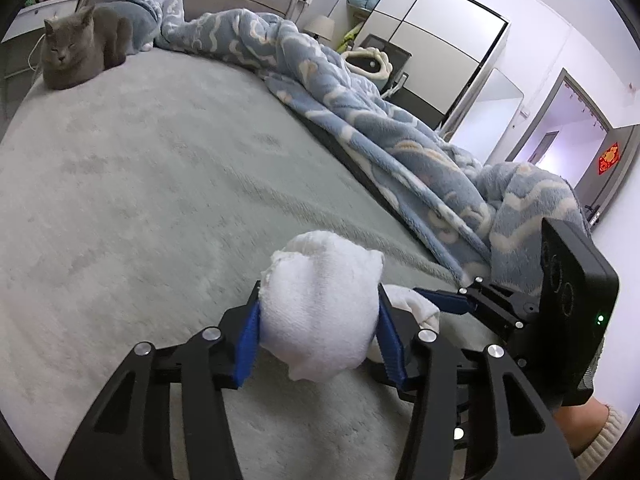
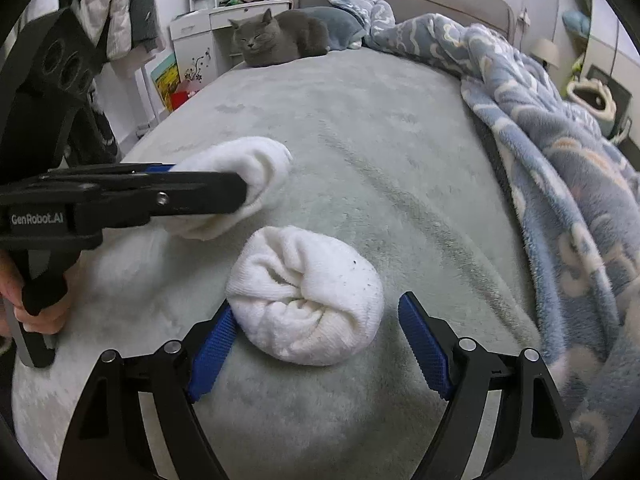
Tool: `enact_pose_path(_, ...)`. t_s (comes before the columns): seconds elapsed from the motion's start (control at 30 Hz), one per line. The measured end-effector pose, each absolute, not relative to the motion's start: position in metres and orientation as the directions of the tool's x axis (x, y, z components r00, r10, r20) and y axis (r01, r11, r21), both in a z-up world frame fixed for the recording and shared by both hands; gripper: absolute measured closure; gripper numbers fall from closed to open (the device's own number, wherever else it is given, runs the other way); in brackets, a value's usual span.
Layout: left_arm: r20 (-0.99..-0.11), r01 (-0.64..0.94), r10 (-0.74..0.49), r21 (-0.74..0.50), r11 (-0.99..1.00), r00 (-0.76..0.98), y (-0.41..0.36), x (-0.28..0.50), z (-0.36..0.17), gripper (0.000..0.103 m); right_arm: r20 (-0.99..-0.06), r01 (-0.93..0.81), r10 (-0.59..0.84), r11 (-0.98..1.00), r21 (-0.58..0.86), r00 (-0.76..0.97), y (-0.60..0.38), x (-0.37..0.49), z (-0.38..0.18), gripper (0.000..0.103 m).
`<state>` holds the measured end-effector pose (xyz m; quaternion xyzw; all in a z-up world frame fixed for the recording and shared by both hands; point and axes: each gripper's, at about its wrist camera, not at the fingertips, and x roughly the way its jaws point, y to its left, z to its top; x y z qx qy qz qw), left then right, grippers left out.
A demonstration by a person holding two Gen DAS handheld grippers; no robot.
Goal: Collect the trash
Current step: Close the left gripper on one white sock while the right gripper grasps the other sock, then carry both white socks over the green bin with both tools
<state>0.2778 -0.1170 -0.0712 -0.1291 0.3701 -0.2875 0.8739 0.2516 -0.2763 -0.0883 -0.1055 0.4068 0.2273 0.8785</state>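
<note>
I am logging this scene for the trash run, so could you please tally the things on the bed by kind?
White rolled socks: 2, one between the left gripper's pads, one lying between the right gripper's open jaws
Grey cat: 1
Blue patterned blanket: 1
Total: 4

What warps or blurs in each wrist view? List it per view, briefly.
Left wrist view: strong fisheye bending, the wardrobe leans and curves, dark vignette at the corners; the white sock ball between the left tongs looks sharp, the bed slightly smeared. Right wrist view: the same curvature bulges the bed, soft even light, no glare; the cat and the second sock ball are clear.
</note>
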Motion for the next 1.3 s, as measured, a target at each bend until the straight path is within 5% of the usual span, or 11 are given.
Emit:
enact_pose_path(0.4, -0.613, 0.379, -0.497, -0.323, 0.867, 0.614, -0.101, 0.27, -0.063, 0.05, -0.778, -0.452, 0.304, 0.892, 0.029, 0.55, -0.261, 0.259, -0.086, 0.049)
enact_pose_path(1.3, -0.687, 0.26, -0.275, -0.13, 0.957, 0.673, -0.015, 0.181, -0.034, 0.05, -0.708, -0.351, 0.361, 0.921, 0.169, 0.607, -0.205, 0.202, -0.05, 0.052)
